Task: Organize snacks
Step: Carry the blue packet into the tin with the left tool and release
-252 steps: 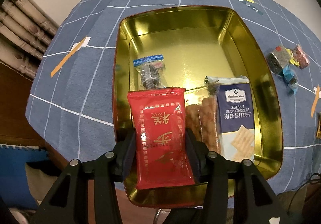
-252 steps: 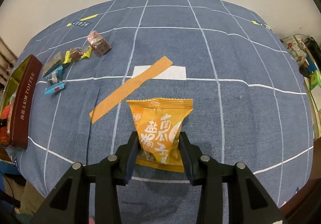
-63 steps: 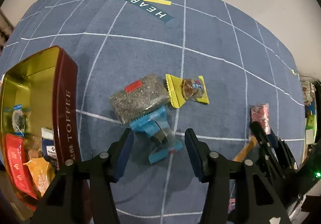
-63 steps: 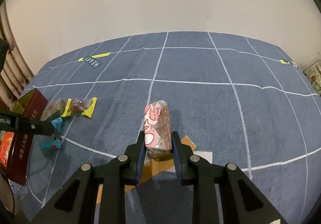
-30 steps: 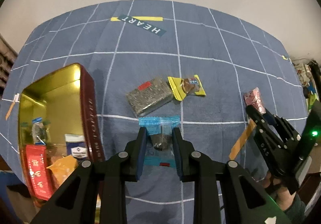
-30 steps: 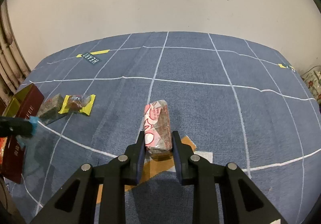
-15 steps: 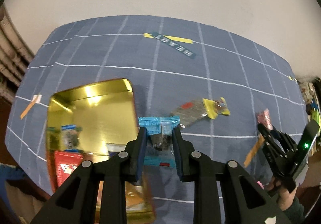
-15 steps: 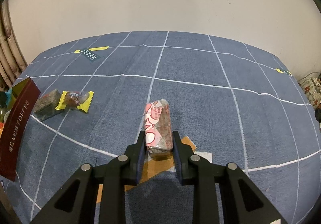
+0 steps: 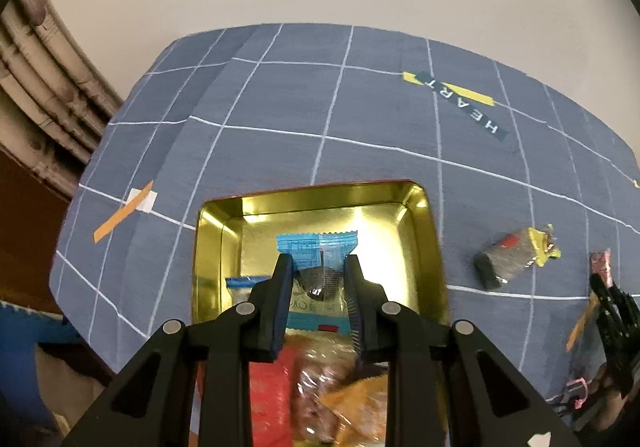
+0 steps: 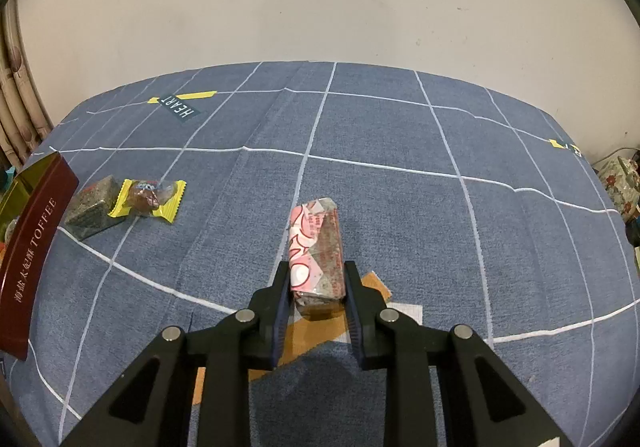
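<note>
My left gripper point(image 9: 318, 279) is shut on a blue-ended clear snack packet point(image 9: 316, 247) and holds it over the open gold tin point(image 9: 434, 247), which holds a red packet point(image 9: 268, 395), an orange packet point(image 9: 360, 407) and another blue-topped packet point(image 9: 240, 283). My right gripper point(image 10: 316, 287) is shut on a pink-and-white wrapped bar point(image 10: 316, 243) above the blue checked tablecloth. A grey-speckled bar point(image 10: 92, 211) and a yellow-wrapped candy point(image 10: 150, 199) lie on the cloth beside the tin's dark red wall point(image 10: 32, 251).
The grey bar point(image 9: 504, 263) and yellow candy point(image 9: 544, 247) lie right of the tin in the left wrist view. Orange tape strips point(image 10: 320, 331) mark the cloth. A wall stands behind the table; curtains point(image 9: 48, 87) hang at left.
My left gripper has carried the blue packet left, from the cloth beside the tin to above the tin's inside. My right gripper has stayed nearly still with the pink bar.
</note>
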